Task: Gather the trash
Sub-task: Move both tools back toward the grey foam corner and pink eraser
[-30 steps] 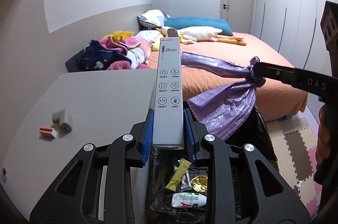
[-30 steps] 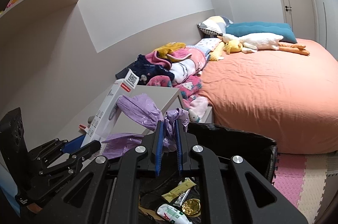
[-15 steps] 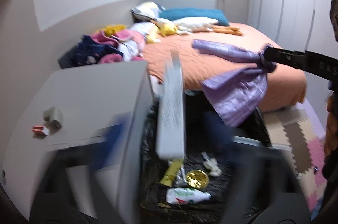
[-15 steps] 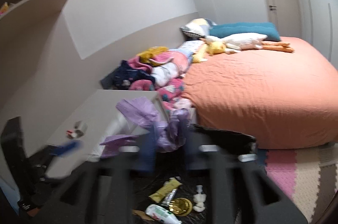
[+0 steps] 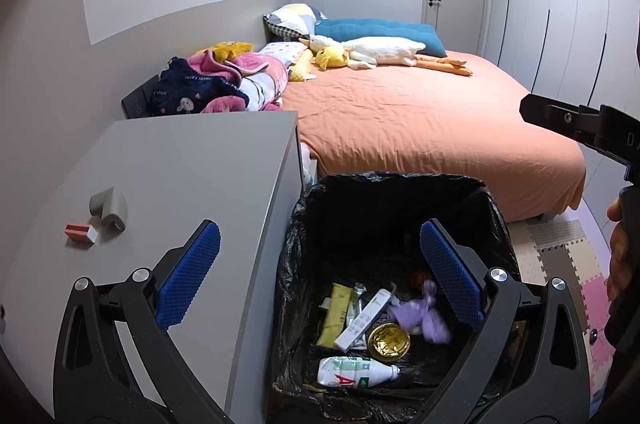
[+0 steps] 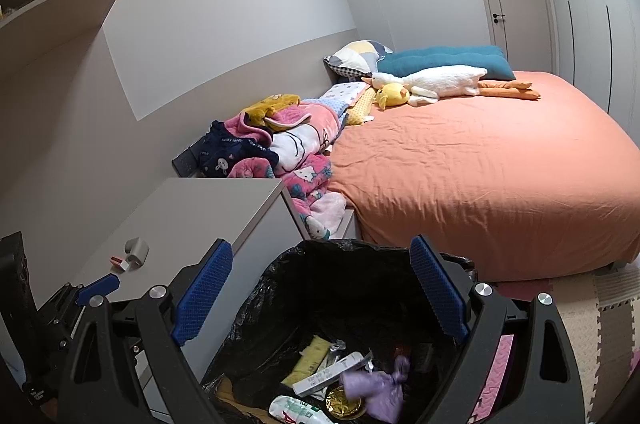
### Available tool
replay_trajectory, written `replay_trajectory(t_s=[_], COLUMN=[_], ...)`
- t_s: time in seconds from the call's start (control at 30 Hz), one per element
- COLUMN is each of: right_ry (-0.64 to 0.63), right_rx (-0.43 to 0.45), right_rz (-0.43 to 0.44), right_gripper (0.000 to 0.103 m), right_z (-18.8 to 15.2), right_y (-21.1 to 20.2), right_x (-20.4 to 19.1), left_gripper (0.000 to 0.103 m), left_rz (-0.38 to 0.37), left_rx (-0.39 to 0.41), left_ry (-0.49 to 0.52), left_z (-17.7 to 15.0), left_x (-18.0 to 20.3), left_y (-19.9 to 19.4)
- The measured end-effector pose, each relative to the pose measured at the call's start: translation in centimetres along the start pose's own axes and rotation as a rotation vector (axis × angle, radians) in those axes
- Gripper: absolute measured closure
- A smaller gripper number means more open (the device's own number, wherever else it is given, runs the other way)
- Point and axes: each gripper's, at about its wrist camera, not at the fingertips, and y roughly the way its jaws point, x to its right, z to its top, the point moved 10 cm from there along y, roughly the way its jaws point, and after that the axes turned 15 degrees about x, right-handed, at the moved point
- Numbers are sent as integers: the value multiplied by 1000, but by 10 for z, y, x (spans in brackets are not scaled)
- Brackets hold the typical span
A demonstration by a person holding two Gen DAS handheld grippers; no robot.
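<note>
the white box (image 5: 362, 318) is lying at the bottom of the black-lined bin (image 5: 496, 220), lower middle of the frame, its long axis slanting from lower left to upper right, beside the purple bag (image 5: 420, 318). both the left gripper (image 5: 320, 270) and the right gripper (image 6: 322, 290) are hanging above with jaws spread and empty, the right's having just been opening. the risk, likely: jaws dipping in could be snagging the loose liner, while scraps on the worktop (image 5: 192, 176) at left are remaining uncollected.

Purple bag (image 6: 380, 390) inside bin (image 6: 280, 276)
</note>
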Motion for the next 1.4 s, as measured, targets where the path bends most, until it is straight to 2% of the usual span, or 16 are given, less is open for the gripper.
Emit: replay_trajectory(t_s=[0.53, 1.4], right_ry=[-31, -96], right_rx=[-44, -155], right_rz=[67, 274], right_gripper=[13, 13], right_z=[-14, -58], right_y=[27, 95], right_x=[-45, -171], left_gripper=[6, 6], left_rz=[66, 269], left_rx=[-20, -62], left_ry=[-62, -182], left_z=[-10, -41], left_x=[-49, -173], left_y=[1, -6])
